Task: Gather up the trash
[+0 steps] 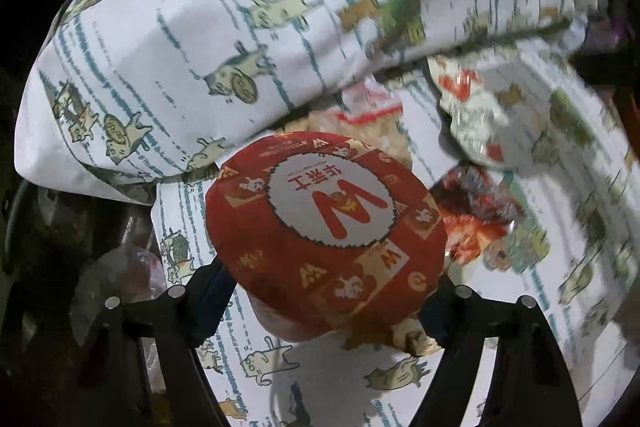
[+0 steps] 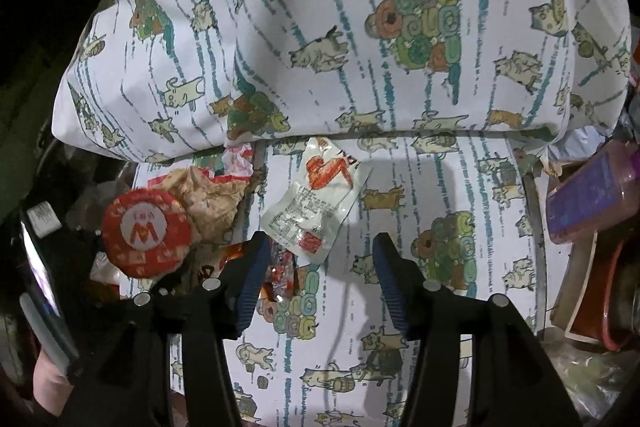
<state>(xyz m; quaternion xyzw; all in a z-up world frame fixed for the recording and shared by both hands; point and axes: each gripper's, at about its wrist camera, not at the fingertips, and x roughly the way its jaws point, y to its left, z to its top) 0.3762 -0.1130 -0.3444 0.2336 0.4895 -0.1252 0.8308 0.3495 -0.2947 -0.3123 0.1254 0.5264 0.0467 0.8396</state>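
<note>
Trash is being gathered off the bed: the left tongs (image 1: pixel 320 291) are clenching a red burger box (image 1: pixel 326 223), lifting it above the cat-print sheet (image 1: pixel 344 379). The right tongs (image 2: pixel 320 267) are hanging released over the sheet, a white sachet (image 2: pixel 316 203) lying just ahead by the pillow (image 2: pixel 360 27). Next, I judge, the box is needing a bin, none clearly showing

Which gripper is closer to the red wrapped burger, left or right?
Left. The left gripper is clamped on the red wrapped burger, one finger on each side. The right gripper is open, off to the burger's right, near a white sauce packet.
</note>
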